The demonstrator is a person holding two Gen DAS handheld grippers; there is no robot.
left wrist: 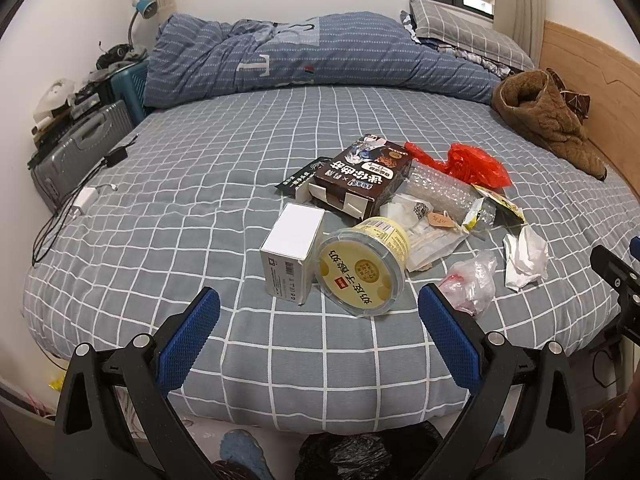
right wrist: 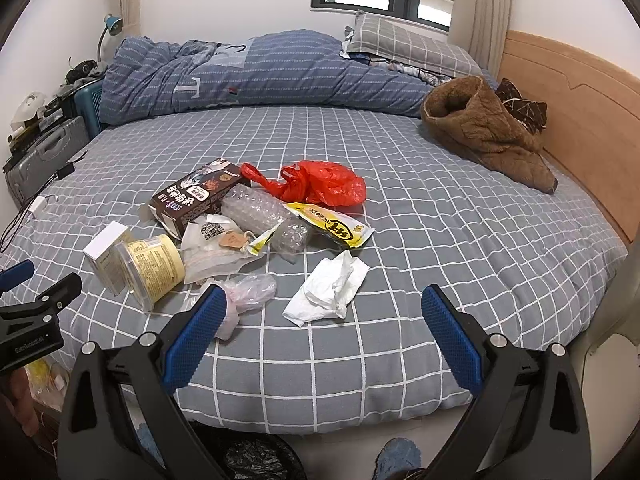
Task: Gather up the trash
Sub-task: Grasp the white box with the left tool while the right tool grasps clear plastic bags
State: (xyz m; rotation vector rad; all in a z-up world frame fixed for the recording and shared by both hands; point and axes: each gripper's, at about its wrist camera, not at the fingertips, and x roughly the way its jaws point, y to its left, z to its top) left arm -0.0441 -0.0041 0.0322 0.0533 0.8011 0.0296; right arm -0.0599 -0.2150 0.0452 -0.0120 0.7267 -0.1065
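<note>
Both my left tongs and right tongs hang released over the bed's near edge. The crumpled tissue, just ahead, looks light and soft; I'd pinch its bunched middle.

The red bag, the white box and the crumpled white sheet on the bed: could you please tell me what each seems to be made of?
Red bag: thin glossy plastic film, judging by its translucent, shiny crinkles. White box: most likely smooth matte cardboard, with crisp folded edges and a printed barcode. Crumpled white sheet: probably soft tissue paper, matte with limp, rounded folds.
</note>
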